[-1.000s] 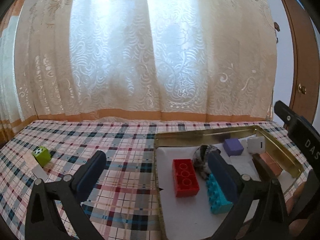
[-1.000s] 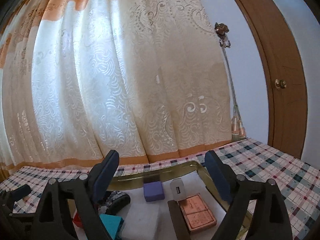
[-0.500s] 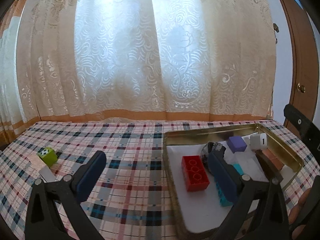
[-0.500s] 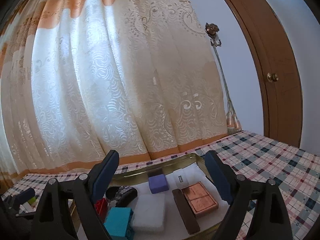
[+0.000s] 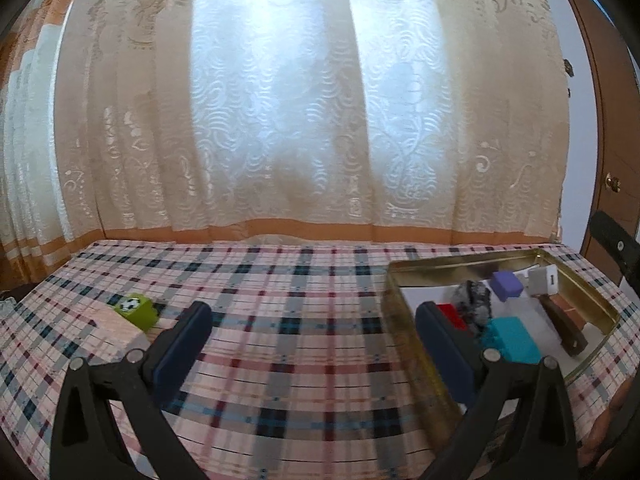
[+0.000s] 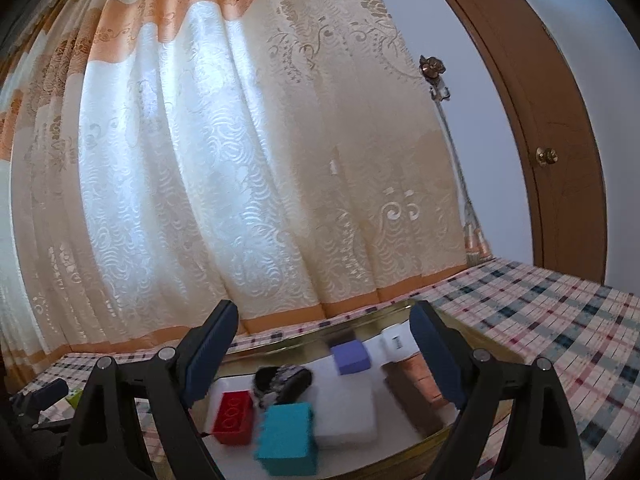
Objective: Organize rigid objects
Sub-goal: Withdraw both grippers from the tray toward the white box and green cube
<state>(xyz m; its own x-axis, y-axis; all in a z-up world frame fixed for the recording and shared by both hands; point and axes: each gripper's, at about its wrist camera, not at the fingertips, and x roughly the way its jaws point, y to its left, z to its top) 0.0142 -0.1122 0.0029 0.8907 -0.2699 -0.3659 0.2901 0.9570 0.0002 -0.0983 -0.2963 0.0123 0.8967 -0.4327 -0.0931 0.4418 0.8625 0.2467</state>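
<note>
A gold metal tray (image 5: 588,304) on the plaid table holds a red brick (image 6: 233,416), a teal brick (image 6: 286,442), a purple block (image 6: 351,356), a white charger (image 5: 543,279), a grey-black furry lump (image 6: 282,382), a white pad (image 6: 346,404) and brown bars (image 5: 564,326). A green cube with a football print (image 5: 136,310) sits on the cloth at far left, beside a pale wooden block (image 5: 108,322). My left gripper (image 5: 312,344) is open and empty, between cube and tray. My right gripper (image 6: 322,354) is open and empty above the tray.
A cream and orange curtain (image 5: 300,120) hangs behind the table. A brown door (image 6: 560,152) stands at the right. The plaid cloth (image 5: 288,292) stretches between the green cube and the tray.
The left gripper has swung left and pulled back from the tray, so the tray now sits at its right. The right gripper shifted slightly over the tray. Both stay open.
</note>
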